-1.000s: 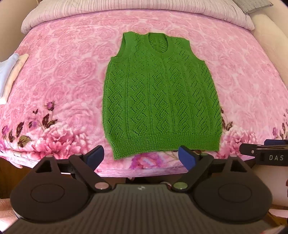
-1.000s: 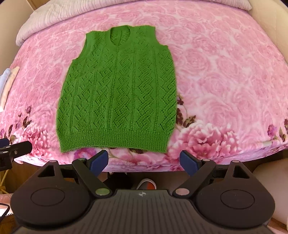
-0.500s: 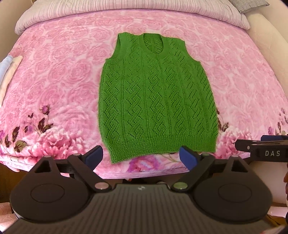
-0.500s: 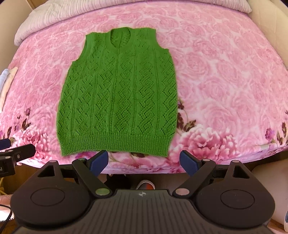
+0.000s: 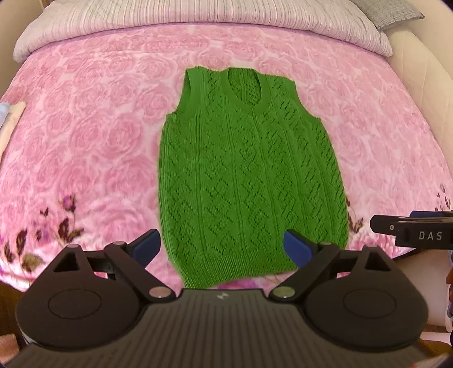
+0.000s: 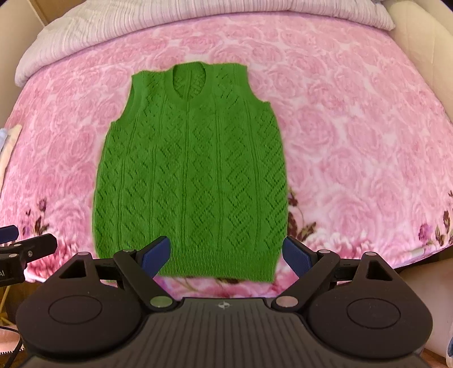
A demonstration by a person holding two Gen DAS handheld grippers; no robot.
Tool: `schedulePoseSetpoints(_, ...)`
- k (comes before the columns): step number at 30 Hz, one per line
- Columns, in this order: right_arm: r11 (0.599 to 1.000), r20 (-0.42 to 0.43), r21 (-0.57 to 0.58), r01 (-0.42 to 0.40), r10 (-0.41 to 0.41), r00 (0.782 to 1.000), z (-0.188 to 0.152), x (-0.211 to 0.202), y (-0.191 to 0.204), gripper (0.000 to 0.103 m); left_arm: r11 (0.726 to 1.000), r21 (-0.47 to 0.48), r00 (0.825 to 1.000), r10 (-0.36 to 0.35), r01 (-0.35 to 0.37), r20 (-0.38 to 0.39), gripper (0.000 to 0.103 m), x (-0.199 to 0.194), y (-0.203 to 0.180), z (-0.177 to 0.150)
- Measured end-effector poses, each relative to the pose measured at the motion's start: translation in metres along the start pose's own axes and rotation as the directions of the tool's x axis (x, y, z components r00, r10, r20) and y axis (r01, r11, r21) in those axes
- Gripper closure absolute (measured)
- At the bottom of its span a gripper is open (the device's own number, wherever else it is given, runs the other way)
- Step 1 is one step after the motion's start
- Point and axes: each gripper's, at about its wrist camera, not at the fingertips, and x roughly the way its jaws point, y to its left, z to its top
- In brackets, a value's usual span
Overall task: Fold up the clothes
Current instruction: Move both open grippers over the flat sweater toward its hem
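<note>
A green knitted sleeveless vest [image 5: 249, 175] lies flat on the pink rose-patterned bedspread [image 5: 93, 136], neck away from me, ribbed hem toward me. It also shows in the right wrist view [image 6: 192, 175]. My left gripper [image 5: 223, 246] is open and empty, its blue-padded fingers [image 5: 147, 246] spread over the hem's left part. My right gripper [image 6: 226, 253] is open and empty above the hem's right part. The right gripper's tip shows in the left wrist view [image 5: 410, 229], and the left gripper's tip shows in the right wrist view [image 6: 25, 249].
A grey-white striped quilt [image 5: 198, 14] lies along the head of the bed. A cream padded bed side [image 5: 419, 70] runs on the right. Folded pale cloth [image 5: 11, 119] lies at the bed's left edge. The bed's near edge [image 6: 220, 286] lies just below the hem.
Both grippers have moved forward toward the vest, so the hem now sits between their fingers. Both stay open. The vest has not moved.
</note>
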Motion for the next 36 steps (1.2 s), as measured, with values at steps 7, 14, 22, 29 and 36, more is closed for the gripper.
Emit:
schedulePoseSetpoints(7,0.997,0.001,0.076,0.005,-0.006,1.0,0.039,0.019,0.009,0.014,0.999,0.038,1.0,-0.022,0.022,-0.005,0.011,0.023,0.027,0.051)
schedulePoseSetpoints(14,0.981,-0.054,0.193,0.025,-0.014,0.998,0.053,0.056,-0.002,0.014,0.997,0.054,0.996,-0.058,0.062,-0.073,0.011,0.062,0.046,0.072)
schedulePoseSetpoints(22,0.971,-0.16,0.232,0.064,-0.027,0.987,0.055,0.102,-0.028,0.014,0.997,0.018,0.982,-0.073,0.078,-0.174,0.011,0.117,0.053,0.08)
schedulePoseSetpoints(29,0.99,-0.216,0.139,0.038,-0.007,0.976,0.087,0.161,-0.047,0.014,0.996,-0.066,0.974,-0.076,0.063,-0.213,0.011,0.166,0.052,0.094)
schedulePoseSetpoints(36,0.997,-0.217,-0.066,-0.031,0.016,0.976,0.146,0.223,-0.058,0.014,0.981,-0.195,0.976,-0.065,0.023,-0.209,0.011,0.218,0.05,0.114)
